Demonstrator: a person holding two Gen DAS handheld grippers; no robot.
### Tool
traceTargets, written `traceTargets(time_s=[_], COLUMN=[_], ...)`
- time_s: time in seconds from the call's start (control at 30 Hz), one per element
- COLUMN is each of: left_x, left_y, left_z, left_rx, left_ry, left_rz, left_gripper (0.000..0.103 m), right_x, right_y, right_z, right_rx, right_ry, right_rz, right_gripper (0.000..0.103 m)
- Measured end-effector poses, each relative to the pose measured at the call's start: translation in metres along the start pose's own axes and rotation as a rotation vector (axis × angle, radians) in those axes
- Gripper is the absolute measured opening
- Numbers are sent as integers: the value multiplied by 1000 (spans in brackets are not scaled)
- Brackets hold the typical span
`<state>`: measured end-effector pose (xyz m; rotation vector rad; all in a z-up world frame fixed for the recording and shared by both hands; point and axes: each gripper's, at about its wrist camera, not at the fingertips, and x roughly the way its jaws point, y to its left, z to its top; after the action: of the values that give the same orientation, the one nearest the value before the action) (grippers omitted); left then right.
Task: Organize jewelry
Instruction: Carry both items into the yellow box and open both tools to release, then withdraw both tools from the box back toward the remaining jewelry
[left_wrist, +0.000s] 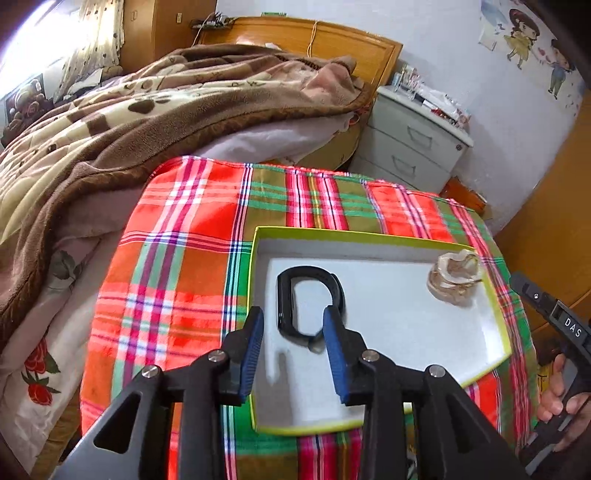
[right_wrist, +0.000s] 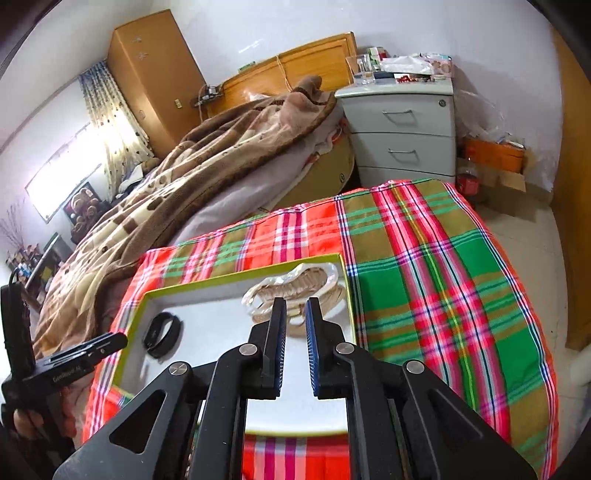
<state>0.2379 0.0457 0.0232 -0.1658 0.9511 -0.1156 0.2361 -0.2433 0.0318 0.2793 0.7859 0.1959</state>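
A shallow white box with a green rim (left_wrist: 255, 280) (right_wrist: 236, 277) sits on a plaid-covered table. A black bracelet (left_wrist: 295, 299) (right_wrist: 162, 334) lies in its left part. A bundle of gold and pearl jewelry (left_wrist: 454, 277) (right_wrist: 295, 286) lies in its far right corner. My left gripper (left_wrist: 294, 317) is open, hovering just above the black bracelet with its fingers on either side of it. My right gripper (right_wrist: 295, 306) is open with a narrow gap, empty, just short of the gold bundle.
The plaid cloth (left_wrist: 184, 266) (right_wrist: 443, 266) covers the table. A bed with a brown blanket (left_wrist: 147, 110) lies to the left and behind. A grey drawer cabinet (left_wrist: 410, 144) (right_wrist: 406, 133) stands beyond the table.
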Motion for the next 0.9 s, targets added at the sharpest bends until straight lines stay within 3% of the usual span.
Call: traceTargets(time_s=[0.3, 0.5, 0.57, 0.63, 0.9], left_x=[-46, -64, -67, -69, -70], left_y=[6, 9, 9, 11, 18], left_z=[-23, -52, -62, -73, -106], left_rx=[-29, -29, -25, -27, -24], left_ry=[-71, -62, -58, -46, 2], left_rz=[-42, -73, -86, -95, -134], left_gripper=[37, 37, 37, 37, 38], right_x=[-43, -60, -61, -61, -66], right_y=[7, 13, 19, 26, 57], right_z=[-35, -74, -88, -102, -140], right_rx=[-46, -89, -109, -137, -277], right_ry=[-14, 29, 57, 77, 113], right_rz=[33, 88, 124, 158, 257], right_gripper=[17, 17, 22, 42, 44])
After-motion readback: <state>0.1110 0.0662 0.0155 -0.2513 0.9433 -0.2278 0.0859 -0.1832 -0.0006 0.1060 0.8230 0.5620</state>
